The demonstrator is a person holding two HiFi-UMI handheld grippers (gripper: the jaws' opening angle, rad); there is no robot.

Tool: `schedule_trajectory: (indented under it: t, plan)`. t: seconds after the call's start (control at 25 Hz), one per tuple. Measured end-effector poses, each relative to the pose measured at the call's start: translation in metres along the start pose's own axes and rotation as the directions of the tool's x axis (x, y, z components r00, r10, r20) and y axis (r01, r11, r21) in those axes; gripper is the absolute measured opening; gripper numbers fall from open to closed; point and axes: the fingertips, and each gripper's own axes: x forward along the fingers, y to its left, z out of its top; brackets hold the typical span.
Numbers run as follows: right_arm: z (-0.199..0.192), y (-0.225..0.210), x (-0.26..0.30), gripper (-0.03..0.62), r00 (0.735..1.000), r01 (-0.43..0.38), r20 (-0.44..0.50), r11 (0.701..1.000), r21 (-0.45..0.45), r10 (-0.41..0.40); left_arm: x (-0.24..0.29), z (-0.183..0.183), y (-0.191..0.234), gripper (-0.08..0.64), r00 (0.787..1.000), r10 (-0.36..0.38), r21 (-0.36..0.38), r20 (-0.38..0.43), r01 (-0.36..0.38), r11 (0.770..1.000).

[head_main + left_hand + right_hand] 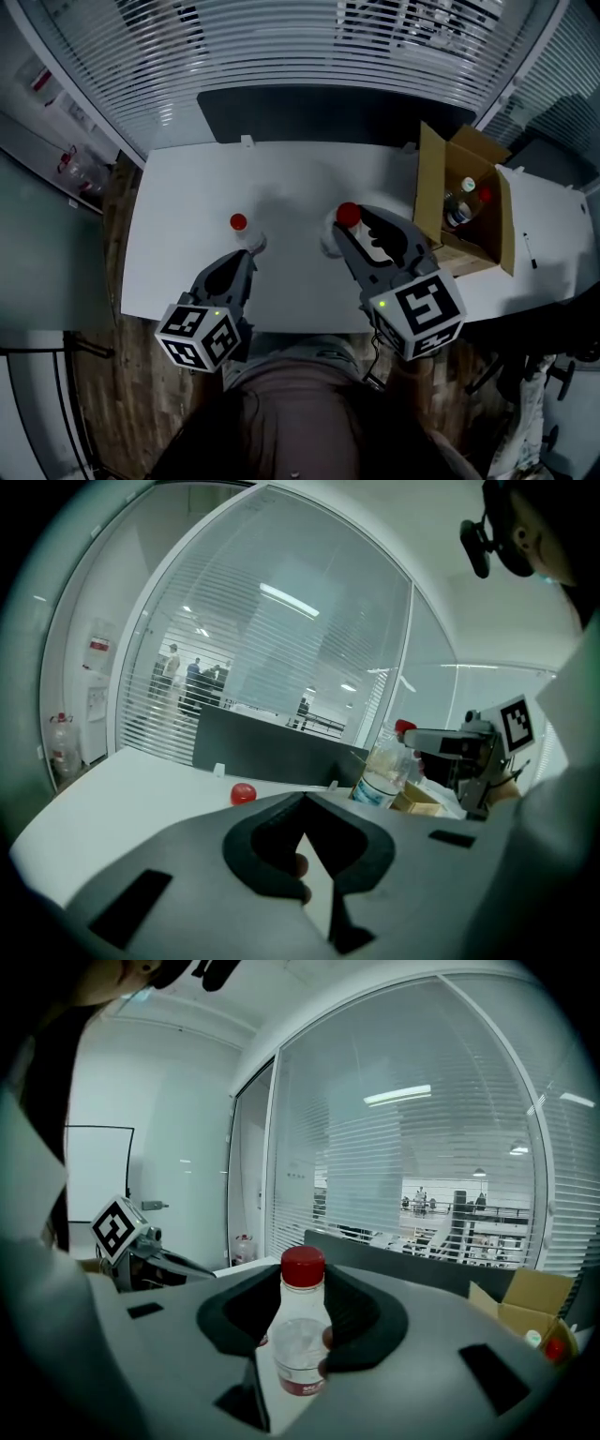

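A clear bottle with a red cap [348,215] stands upright between the jaws of my right gripper [349,227], which is shut on it over the middle of the white table [187,216]. In the right gripper view the bottle [300,1335] fills the gap between the black pads [361,1321]. A second red-capped bottle [240,225] stands on the table just beyond my left gripper [250,259]. The left gripper [305,803] has its tips together and holds nothing; only that bottle's cap [243,793] shows over its left jaw.
An open cardboard box [429,187] sits at the table's right end with more bottles [459,202] inside. A dark panel [319,112] runs along the table's far edge, with glass walls and blinds behind. The near table edge lies under both grippers.
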Motion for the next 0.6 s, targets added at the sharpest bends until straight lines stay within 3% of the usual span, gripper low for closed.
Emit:
schedule_trajectory:
  t: [0.6]
  plan:
    - [-0.007, 0.032, 0.058, 0.16, 0.997, -0.069, -0.032, 0.997, -0.03, 0.068, -0.034, -0.004, 0.054, 0.008, 0.994, 0.104, -0.041, 0.016, -0.103, 0.994]
